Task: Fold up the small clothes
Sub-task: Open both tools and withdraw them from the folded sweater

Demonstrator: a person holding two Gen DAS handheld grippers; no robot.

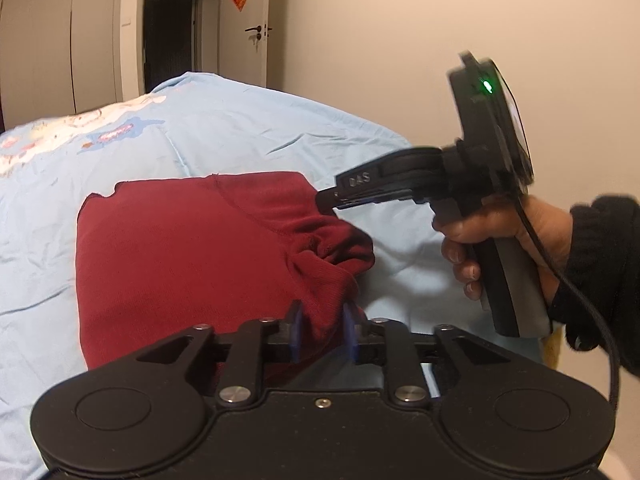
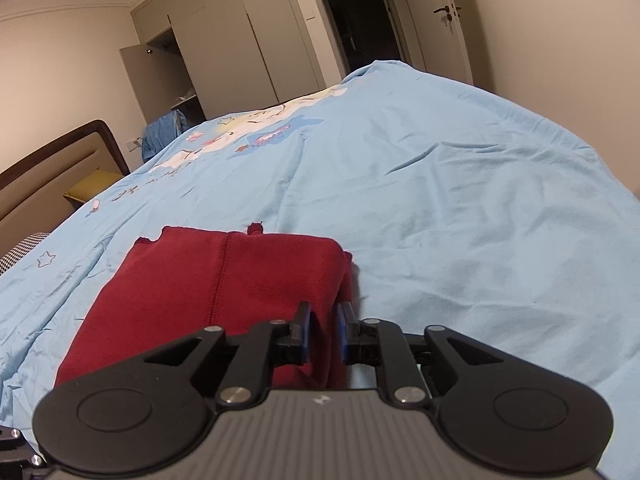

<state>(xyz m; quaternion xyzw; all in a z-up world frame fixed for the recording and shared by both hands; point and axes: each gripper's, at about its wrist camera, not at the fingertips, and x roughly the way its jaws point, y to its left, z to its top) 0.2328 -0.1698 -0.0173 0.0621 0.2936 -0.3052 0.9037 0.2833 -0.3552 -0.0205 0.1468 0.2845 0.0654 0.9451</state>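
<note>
1. Your landmark is the dark red knitted garment (image 1: 180, 264), lying folded into a rough rectangle on the pale blue printed bedspread (image 1: 248, 128). Everything below is placed against it.

2. Your left gripper (image 1: 322, 332) is at the near edge of the garment, toward its right corner. Its blue pads stand a little apart, with a bunched fold of the red cloth rising between them. The gap looks loose, so I judge the cloth is being let go rather than pinched, though the blur leaves contact uncertain.

3. Your right gripper (image 2: 322, 334) sits at the garment's right side edge, seen from its own camera. Its blue pads are also slightly parted, with the doubled red edge running between them. I cannot say for certain whether they press on it.

4. In the left wrist view, your right hand (image 1: 500, 240) holds its tool's handle off the garment's right side, the tips reaching the far right corner.

5. Progress, as I judge it: the main fold is laid, with a seam running down the top layer and the far edge fairly square.

6. Left to do: the right-hand near corner is rumpled and puffed up. It wants smoothing, and perhaps one more fold to make the bundle compact.
</note>
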